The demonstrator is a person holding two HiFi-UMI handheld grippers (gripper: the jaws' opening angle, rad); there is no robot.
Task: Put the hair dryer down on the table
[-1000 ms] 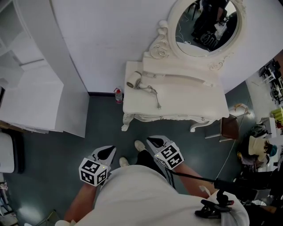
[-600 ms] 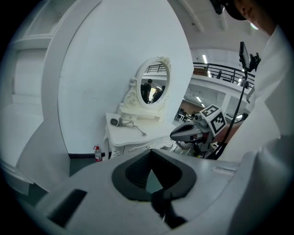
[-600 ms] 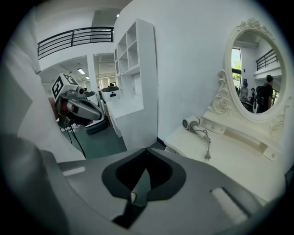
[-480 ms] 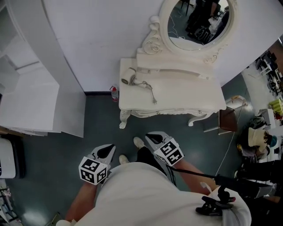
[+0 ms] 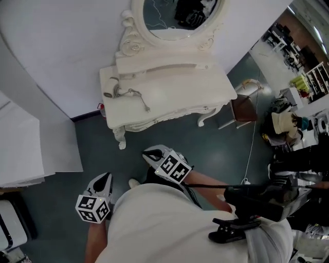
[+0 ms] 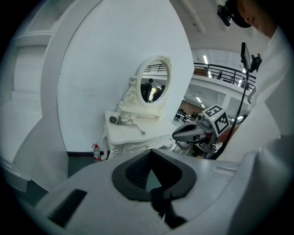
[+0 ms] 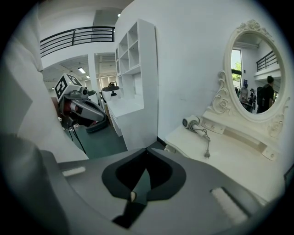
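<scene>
Cylindrical hair dryer (image 5: 109, 88) on carved white table (image 5: 177, 95); left gripper (image 5: 106, 177), right gripper (image 5: 147, 152) closed.

We note a mock bedroom corner: white dressing table (image 5: 175, 95), oval mirror (image 5: 172, 15), curved partition wall (image 5: 56, 51). Mezzanine railing (image 7: 76, 36) above and cluttered workbenches (image 5: 307, 85) far right mark a lab hall.

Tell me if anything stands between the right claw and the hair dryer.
Nothing visible does. Only floor lies between the right claw and the table; the hair dryer lies uncovered at the table's left end, cord trailing beside it.
</scene>
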